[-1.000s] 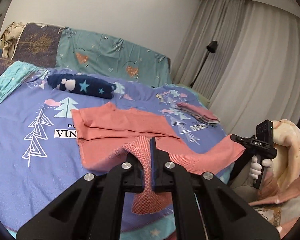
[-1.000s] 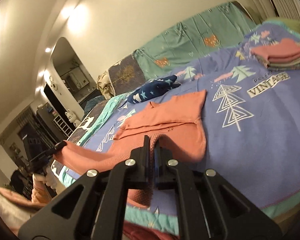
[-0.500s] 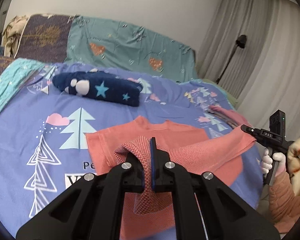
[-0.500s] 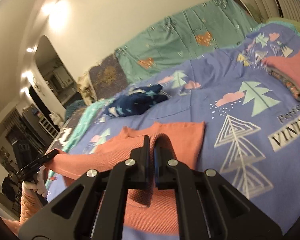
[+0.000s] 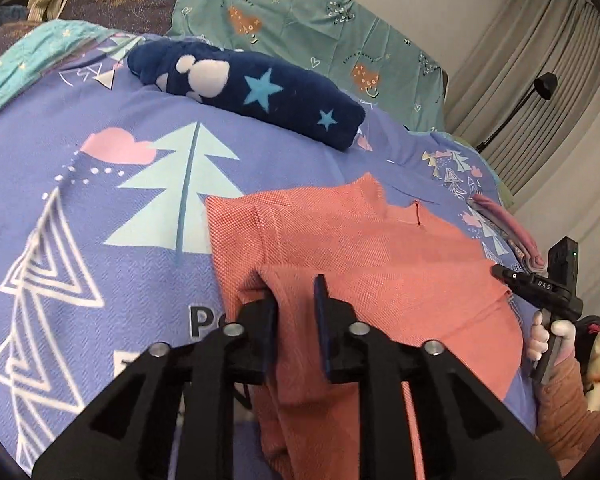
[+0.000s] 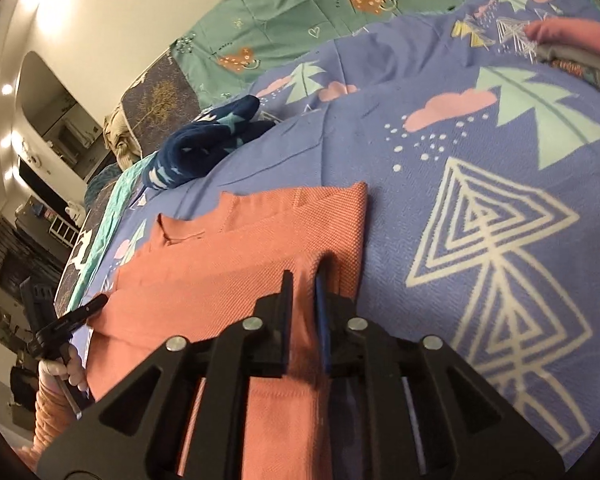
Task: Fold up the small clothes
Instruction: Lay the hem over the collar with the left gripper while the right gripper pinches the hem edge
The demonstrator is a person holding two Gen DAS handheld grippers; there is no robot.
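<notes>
A coral knit garment (image 5: 340,236) lies on the purple bedspread (image 5: 100,208), its lower part folded up over the upper part. My left gripper (image 5: 296,300) is at the fold's left corner. Its jaws are opening, and the doubled fabric edge lies loose between them. My right gripper (image 6: 304,284) is at the right corner. Its jaws are opening too, by a narrower gap, with coral fabric (image 6: 236,264) still between them. Each gripper also shows in the other's view, held by a gloved hand (image 5: 544,332) at the garment's far corner.
A navy rolled cloth with stars (image 5: 244,92) lies beyond the garment. A stack of folded clothes (image 6: 572,36) sits at the bed's right side. Teal and dark pillows (image 5: 308,12) line the headboard. A floor lamp (image 5: 544,84) and curtains stand to the right.
Both grippers carried the garment's lower edge forward and down over its upper part. Their jaws, shut on the fabric before, have parted.
</notes>
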